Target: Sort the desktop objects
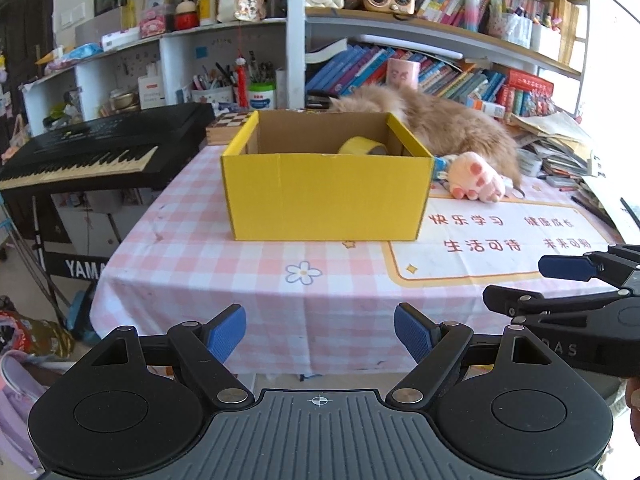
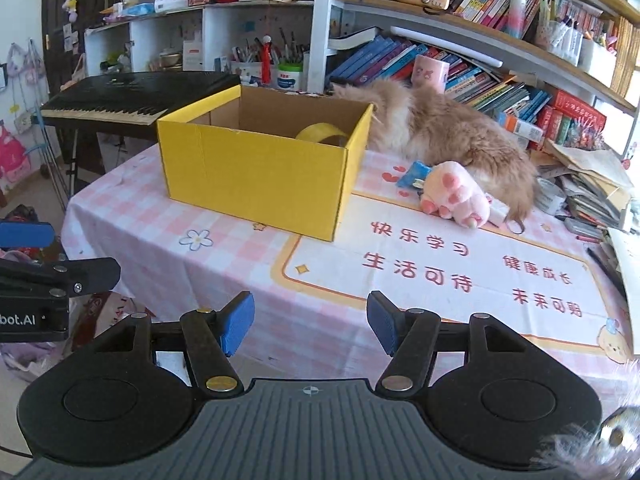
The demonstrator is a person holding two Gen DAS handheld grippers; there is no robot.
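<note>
Left gripper [image 1: 320, 334] and right gripper [image 2: 311, 324]: fingers spread, empty. Tape [image 1: 362, 147] half hidden behind box [image 1: 328, 196] wall, centre frame. Cat [image 2: 448, 128] head hidden behind the box.

left gripper [image 1: 320, 336], jaws spread and holding nothing, hovers at the near edge of the checked tablecloth [image 1: 208, 256]. a yellow box [image 1: 326, 196] stands ahead with a yellow tape roll [image 1: 362, 147] inside; a plush paw [image 1: 476, 178] lies just right of it. right gripper [image 1: 516, 284] enters from the right, jaws apart.
</note>
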